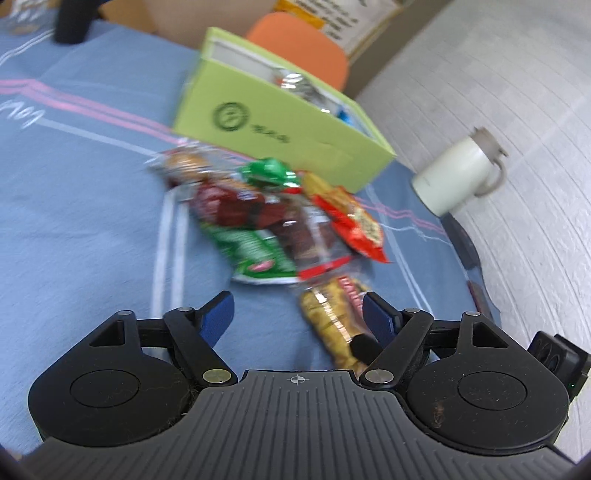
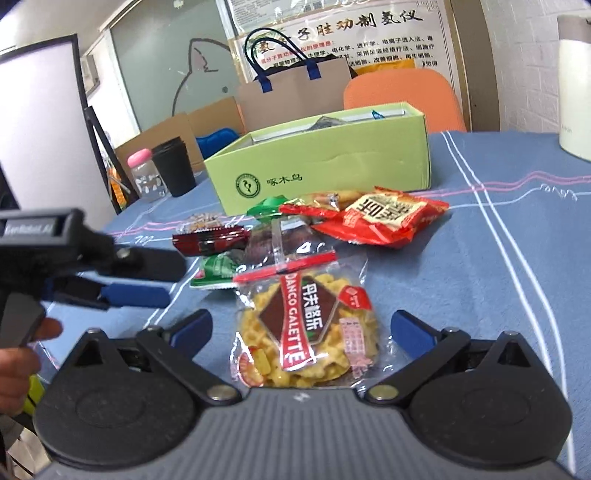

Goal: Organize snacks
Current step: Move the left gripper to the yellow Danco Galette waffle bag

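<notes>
On the blue tablecloth, just before the green box, the galette packet lies nearest you – clear crinkly film, yellow wafers, red-brown label. Judged light, slippery, contents brittle – pinch the sealed top edge, not the wafers. Your right gripper stands wide around it, untouching; left gripper partly open, holding nothing

A: What stands around the orange chair?
B: A brown paper bag just left of it, a poster behind it.
A: Further left?
B: A black cup, then a pink-capped bottle. A white jug stands right of the chair.
</notes>
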Demonstrator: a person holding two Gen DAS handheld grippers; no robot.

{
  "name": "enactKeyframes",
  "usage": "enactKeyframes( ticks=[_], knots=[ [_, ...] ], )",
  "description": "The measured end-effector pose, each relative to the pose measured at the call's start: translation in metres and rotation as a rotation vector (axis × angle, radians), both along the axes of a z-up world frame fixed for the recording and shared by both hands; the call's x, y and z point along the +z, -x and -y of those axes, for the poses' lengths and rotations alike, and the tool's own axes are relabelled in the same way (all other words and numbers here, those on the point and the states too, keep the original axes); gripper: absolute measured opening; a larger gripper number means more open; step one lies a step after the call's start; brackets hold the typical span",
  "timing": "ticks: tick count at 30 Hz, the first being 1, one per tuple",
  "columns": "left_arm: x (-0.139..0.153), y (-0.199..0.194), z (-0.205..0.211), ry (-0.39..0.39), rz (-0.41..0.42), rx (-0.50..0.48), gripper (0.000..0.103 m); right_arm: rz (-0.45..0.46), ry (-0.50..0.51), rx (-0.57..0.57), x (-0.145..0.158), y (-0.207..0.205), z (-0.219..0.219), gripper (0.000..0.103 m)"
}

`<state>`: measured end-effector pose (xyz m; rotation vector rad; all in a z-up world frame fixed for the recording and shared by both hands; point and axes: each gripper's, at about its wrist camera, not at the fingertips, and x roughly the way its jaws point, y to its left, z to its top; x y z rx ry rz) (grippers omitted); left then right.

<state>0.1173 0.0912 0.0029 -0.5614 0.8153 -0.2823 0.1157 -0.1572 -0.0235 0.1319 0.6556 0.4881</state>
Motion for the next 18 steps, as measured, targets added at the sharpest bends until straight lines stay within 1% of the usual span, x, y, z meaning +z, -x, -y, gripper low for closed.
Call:
enactKeyframes(
  ticks=[2, 3, 4, 6, 8, 13, 18],
  knots=[
    [-0.002, 0.007, -0.008, -0.004, -0.005, 0.030, 0.064, -0.009, -0.015, -0.005, -0.006, -0.001, 0.001, 0.102],
    [-0.002, 0.009, -0.011, 0.001, -0.003, 0.041, 0.067, -0.004, -0.014, -0.005, -0.007, 0.000, 0.001, 0.102],
    [-0.003, 0.012, -0.014, 0.009, 0.003, 0.046, 0.070, -0.004, -0.004, -0.004, -0.007, 0.000, 0.001, 0.102],
    [-0.005, 0.013, -0.017, 0.021, 0.002, 0.048, 0.070, -0.010, 0.024, -0.005, -0.005, 0.001, -0.003, 0.102],
    [-0.007, 0.013, -0.016, 0.022, -0.004, 0.035, 0.070, -0.022, 0.028, -0.014, -0.004, 0.002, -0.005, 0.103],
    [-0.011, 0.012, -0.008, 0.034, -0.013, -0.002, 0.070, -0.041, -0.022, -0.021, 0.000, 0.005, -0.007, 0.103],
    [-0.016, 0.006, 0.006, 0.071, -0.031, -0.054, 0.070, -0.029, 0.006, -0.015, 0.001, 0.010, -0.011, 0.102]
  ],
)
